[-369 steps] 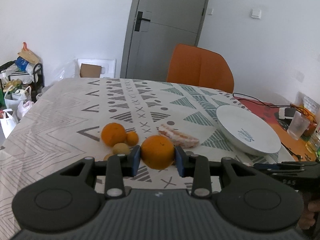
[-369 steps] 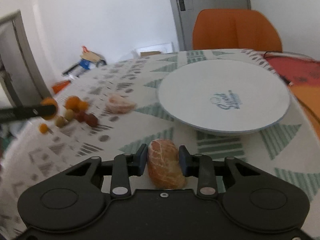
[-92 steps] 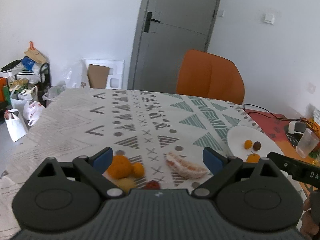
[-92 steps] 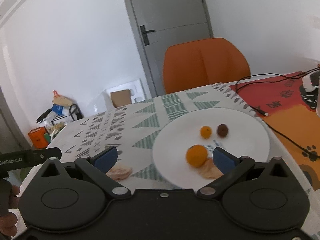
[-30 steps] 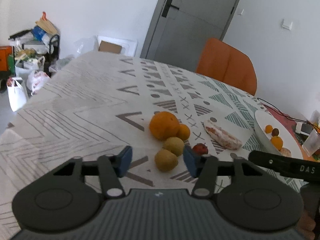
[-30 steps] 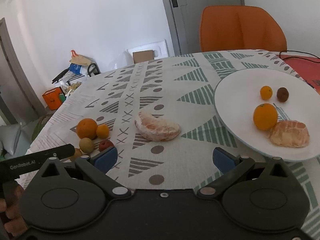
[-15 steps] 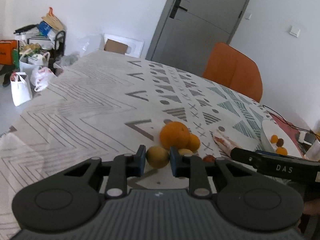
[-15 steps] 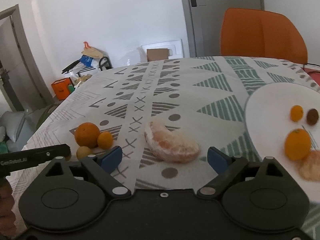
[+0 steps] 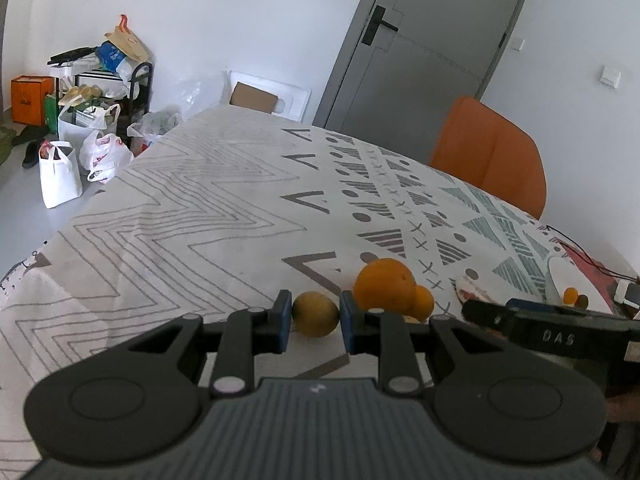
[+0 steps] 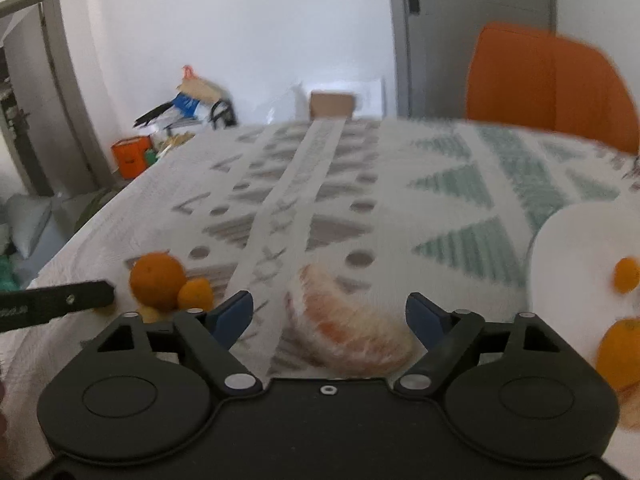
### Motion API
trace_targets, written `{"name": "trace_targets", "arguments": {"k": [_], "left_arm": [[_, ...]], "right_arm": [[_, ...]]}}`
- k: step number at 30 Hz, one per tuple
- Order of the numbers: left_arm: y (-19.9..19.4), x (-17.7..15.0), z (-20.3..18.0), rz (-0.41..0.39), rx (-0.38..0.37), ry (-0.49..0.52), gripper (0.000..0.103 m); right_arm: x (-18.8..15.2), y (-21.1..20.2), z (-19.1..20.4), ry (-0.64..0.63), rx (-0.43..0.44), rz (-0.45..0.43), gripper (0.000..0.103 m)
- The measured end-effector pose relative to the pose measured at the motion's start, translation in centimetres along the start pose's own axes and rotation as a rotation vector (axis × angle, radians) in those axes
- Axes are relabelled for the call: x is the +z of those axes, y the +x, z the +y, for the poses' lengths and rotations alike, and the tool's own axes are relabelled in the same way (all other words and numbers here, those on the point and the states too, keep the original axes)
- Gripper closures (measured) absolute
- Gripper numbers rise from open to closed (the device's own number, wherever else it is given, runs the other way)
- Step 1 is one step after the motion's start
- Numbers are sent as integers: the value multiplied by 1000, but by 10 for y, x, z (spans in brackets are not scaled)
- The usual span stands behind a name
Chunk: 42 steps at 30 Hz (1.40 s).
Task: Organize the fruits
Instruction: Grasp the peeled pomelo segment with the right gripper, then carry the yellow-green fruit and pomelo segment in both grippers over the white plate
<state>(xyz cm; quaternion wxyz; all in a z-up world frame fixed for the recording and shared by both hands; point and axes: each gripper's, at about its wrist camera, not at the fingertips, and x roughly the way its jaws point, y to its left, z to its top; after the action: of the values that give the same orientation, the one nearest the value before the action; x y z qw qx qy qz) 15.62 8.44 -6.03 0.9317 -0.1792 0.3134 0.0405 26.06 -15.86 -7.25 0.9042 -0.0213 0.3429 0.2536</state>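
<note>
My left gripper (image 9: 311, 315) has its jaws pinching a small yellow-green fruit (image 9: 315, 313), just in front of the big orange (image 9: 385, 284) and the small orange (image 9: 423, 302) on the patterned worktop (image 9: 192, 216). My right gripper (image 10: 329, 314) has jaws spread wide and just been closing, the peeled citrus half (image 10: 346, 330) lying between them, untouched. To its right sits the white plate (image 10: 576, 236) with oranges on it. In the left wrist view I read "DAS" on the right gripper's side.
</note>
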Motion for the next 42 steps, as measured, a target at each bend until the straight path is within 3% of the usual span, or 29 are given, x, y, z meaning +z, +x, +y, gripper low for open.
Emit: {"name": "trace_targets", "arguments": {"k": [3,5,13,28,42], "left_arm": [[0,-1,-2,2,-1,4,79],[0,-1,-3,2,-1,7,79],[-11,1,-14,-16,6,30,79],[-46,-2,-42,-81,-55,90,79],[-48,2,-87,-99,-99,189,79]], "right_arm": [[-4,-2,6,-60,-20,-1,31],[-5,-5,9,-94,-29,-3,49],[-11,-26,11,-114,26,4,65],[-22,-82,5,-36,35,-91,66],[-25,-112,-27,48,4,-198,66]]}}
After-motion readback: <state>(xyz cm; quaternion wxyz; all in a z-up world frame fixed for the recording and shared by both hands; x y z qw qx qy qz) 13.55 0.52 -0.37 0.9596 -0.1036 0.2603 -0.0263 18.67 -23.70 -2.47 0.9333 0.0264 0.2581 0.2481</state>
